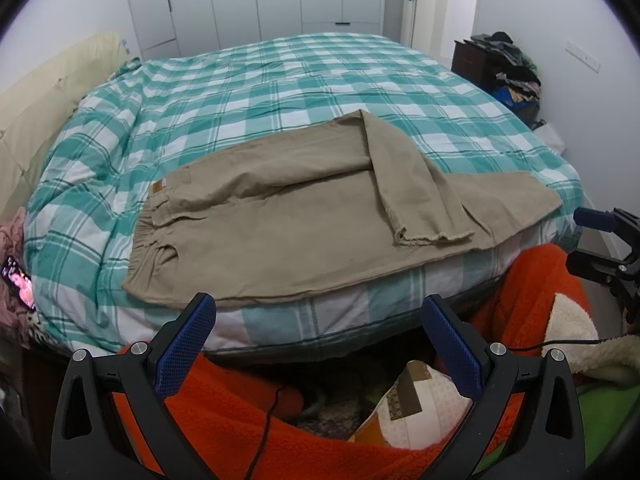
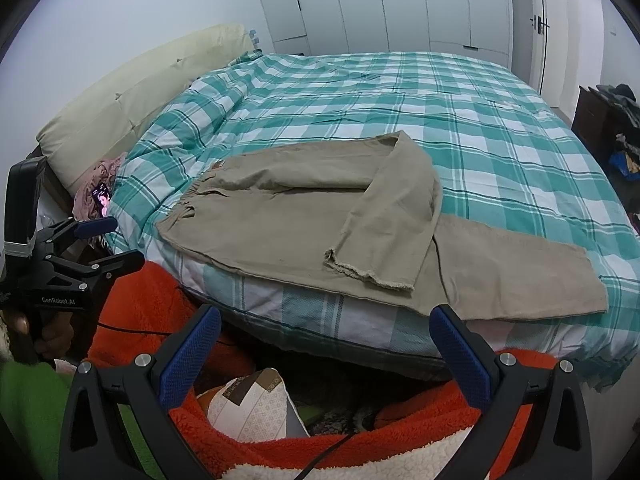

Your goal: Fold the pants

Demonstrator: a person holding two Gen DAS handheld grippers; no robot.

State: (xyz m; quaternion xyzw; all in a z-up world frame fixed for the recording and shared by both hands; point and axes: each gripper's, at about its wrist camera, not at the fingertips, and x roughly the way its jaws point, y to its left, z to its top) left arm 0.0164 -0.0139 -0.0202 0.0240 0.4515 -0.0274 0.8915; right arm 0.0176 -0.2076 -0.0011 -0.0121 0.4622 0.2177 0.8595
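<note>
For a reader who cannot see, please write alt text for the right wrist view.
Khaki pants lie on a teal checked bed, one leg folded across. The open right gripper hovers before the bed's edge; the left gripper, also open, sits left.

Khaki pants (image 1: 280, 220) are lying flat near the bed's (image 1: 280, 80) front edge, one leg folded back across the other, its frayed hem (image 1: 436, 238) seemingly pointing toward that edge.

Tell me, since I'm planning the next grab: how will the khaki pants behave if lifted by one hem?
The khaki pants probably drape limply: one leg already lies folded over. They may slide easily on the plaid duvet. Likely light.
</note>
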